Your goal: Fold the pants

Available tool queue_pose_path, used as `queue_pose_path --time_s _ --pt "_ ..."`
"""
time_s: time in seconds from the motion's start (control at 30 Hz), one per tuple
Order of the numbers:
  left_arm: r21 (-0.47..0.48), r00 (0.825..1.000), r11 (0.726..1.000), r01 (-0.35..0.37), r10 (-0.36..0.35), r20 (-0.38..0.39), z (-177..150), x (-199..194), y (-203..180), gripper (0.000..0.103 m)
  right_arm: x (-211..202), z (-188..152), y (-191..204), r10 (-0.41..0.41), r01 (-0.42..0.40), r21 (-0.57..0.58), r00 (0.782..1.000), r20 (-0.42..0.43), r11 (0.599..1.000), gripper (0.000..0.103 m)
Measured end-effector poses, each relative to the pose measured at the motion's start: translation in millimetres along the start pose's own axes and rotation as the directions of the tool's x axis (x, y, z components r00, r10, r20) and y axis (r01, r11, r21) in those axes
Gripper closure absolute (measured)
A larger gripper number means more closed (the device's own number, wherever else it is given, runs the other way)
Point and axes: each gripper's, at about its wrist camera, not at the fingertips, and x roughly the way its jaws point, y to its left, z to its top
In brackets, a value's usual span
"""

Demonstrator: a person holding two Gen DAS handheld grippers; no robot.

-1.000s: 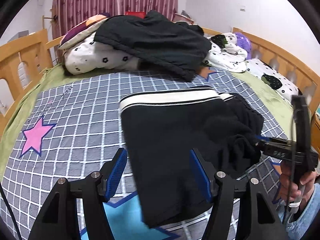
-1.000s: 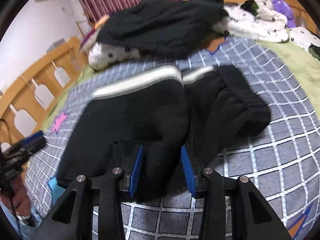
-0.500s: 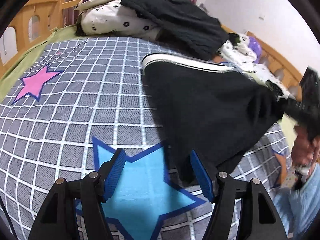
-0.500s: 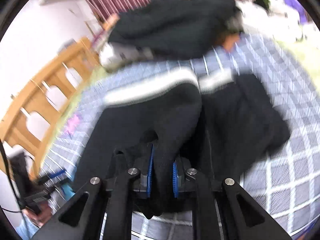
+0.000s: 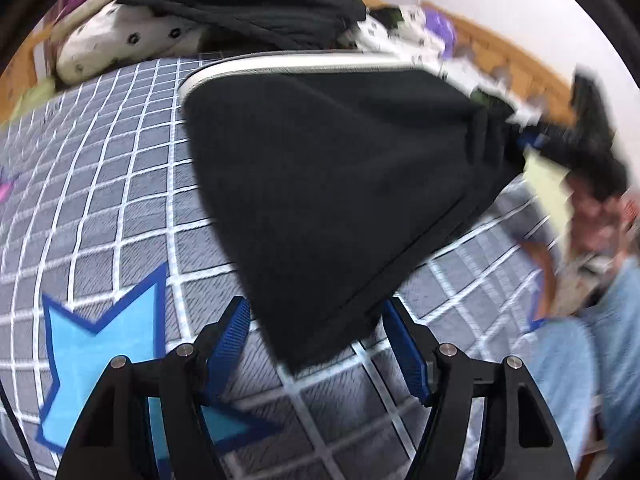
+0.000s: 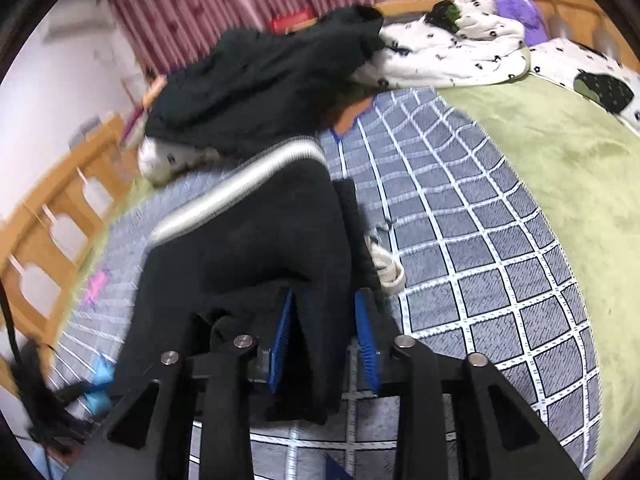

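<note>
Left wrist: one black pants [image 5: 340,184].

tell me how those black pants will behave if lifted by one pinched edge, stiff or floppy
Probably floppy: the black pants sag into a cone from the right gripper, where cloth bunches between the pads. Likely light and not slippery, as the thick knit hangs from that one hold. The left gripper stands open at the hem.

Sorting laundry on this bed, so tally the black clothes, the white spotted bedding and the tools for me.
Black garments: 2, the pants and the black heap.
White spotted bedding pieces: 2.
Tools: 2, left tool, right tool.
Total: 6
</note>
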Motion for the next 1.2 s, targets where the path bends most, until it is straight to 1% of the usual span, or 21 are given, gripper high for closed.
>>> queue_pose_path --time_s 0.03,0.07,0.1,0.13,0.17,0.2,0.23,0.3,0.37,0.43,0.47,0.5,0.53,0.57,0.6,0.67,0.73,0.87,0.93,1.03,1.2 --pt "0.011 0.998 0.998 -0.066 0.066 0.005 1.2 5.7 -4.2 0.041 -1.9 2.2 -0.6 0.000 0.000 0.007 1.000 0.023 1.000 0.071" --pt "0.004 0.996 0.996 -0.092 0.092 0.010 2.6 10.6 -4.8 0.055 -0.7 3.7 0.0 -0.011 0.010 0.008 1.000 0.025 1.000 0.071" --pt "-0.018 0.996 0.996 -0.089 0.090 0.018 3.3 10.6 -1.0 0.066 7.1 3.2 1.5 -0.026 0.026 -0.002 1.000 -0.008 1.000 0.078" --pt "-0.039 0.996 0.996 -0.080 0.081 0.028 2.8 8.3 4.1 0.069 14.9 3.7 4.0 -0.040 0.039 -0.024 0.999 -0.037 0.999 0.087" --pt "-0.064 0.998 0.996 -0.054 0.056 0.038 1.1 5.2 11.2 0.073 20.1 -0.2 6.1 -0.068 0.066 -0.053 0.997 -0.048 0.996 0.088" --pt "-0.083 0.998 0.996 -0.036 0.039 0.041 -0.9 3.3 17.1 0.074 24.8 -6.3 8.6 -0.091 0.085 -0.091 0.994 -0.056 0.992 0.089" --pt "-0.102 0.999 0.995 -0.012 0.016 0.033 -2.7 2.7 22.9 0.074 28.9 -10.7 7.9 -0.102 0.092 -0.117 0.991 -0.083 0.989 0.089" --pt "-0.134 0.999 0.990 0.039 -0.036 0.028 -6.0 -1.0 31.5 0.071 28.9 -15.3 4.6 -0.077 0.068 -0.085 0.991 -0.105 0.994 0.089" --pt "-0.141 0.999 0.989 0.053 -0.052 0.011 -8.1 -5.0 34.1 0.071 23.3 -16.8 6.8 -0.088 0.073 -0.129 0.989 -0.116 0.989 0.087" --pt "-0.132 0.998 0.989 0.062 -0.064 -0.012 -10.9 -14.2 38.0 0.061 12.7 -10.9 8.5 -0.085 0.063 -0.168 0.989 -0.124 0.984 0.085" --pt "-0.126 0.998 0.991 0.053 -0.055 -0.009 -12.3 -20.1 40.6 0.051 3.5 -4.8 8.0 -0.070 0.050 -0.173 0.991 -0.110 0.984 0.084" --pt "-0.125 0.999 0.991 0.040 -0.040 0.001 -14.7 -28.5 43.6 0.044 -2.0 -0.7 7.4 -0.063 0.047 -0.175 0.994 -0.092 0.983 0.078" --pt "-0.128 0.999 0.991 0.035 -0.034 0.015 -15.6 -34.1 47.5 0.043 -10.9 7.1 8.3 -0.057 0.047 -0.174 0.997 -0.057 0.984 0.066" --pt "-0.134 0.999 0.990 0.038 -0.033 0.035 -15.0 -41.0 51.0 0.041 -14.6 15.3 8.8 -0.048 0.042 -0.169 0.998 -0.033 0.985 0.059" --pt "-0.142 0.998 0.989 0.039 -0.032 0.050 -10.7 -45.6 54.9 0.038 -13.8 22.9 9.9 -0.040 0.035 -0.167 0.999 -0.026 0.985 0.048" --pt "-0.161 0.997 0.986 0.043 -0.032 0.067 5.9 -45.4 61.5 0.036 -0.5 40.8 16.0 -0.036 0.030 -0.170 0.999 -0.032 0.985 0.044" --pt "-0.176 0.997 0.983 0.052 -0.040 0.070 25.8 -37.2 66.3 0.036 22.6 50.3 22.9 -0.045 0.030 -0.194 0.996 -0.073 0.981 0.040" --pt "-0.252 0.988 0.958 0.141 -0.118 0.104 65.4 -0.8 83.5 0.036 75.8 51.4 15.8 -0.090 0.055 -0.182 0.977 -0.191 0.982 0.040" --pt "-0.290 0.986 0.942 0.167 -0.151 0.076 80.3 28.7 92.0 0.037 91.9 46.6 9.2 -0.111 0.072 -0.182 0.971 -0.212 0.981 0.038" --pt "-0.315 0.989 0.939 0.136 -0.146 -0.007 90.5 68.1 100.9 0.037 99.1 47.8 -2.1 -0.046 0.011 -0.148 0.970 -0.237 0.989 0.038" --pt "-0.338 0.987 0.928 0.158 -0.156 0.032 97.6 86.6 104.3 0.037 126.3 52.2 -1.5 -0.001 -0.039 -0.140 0.961 -0.276 0.989 0.038"
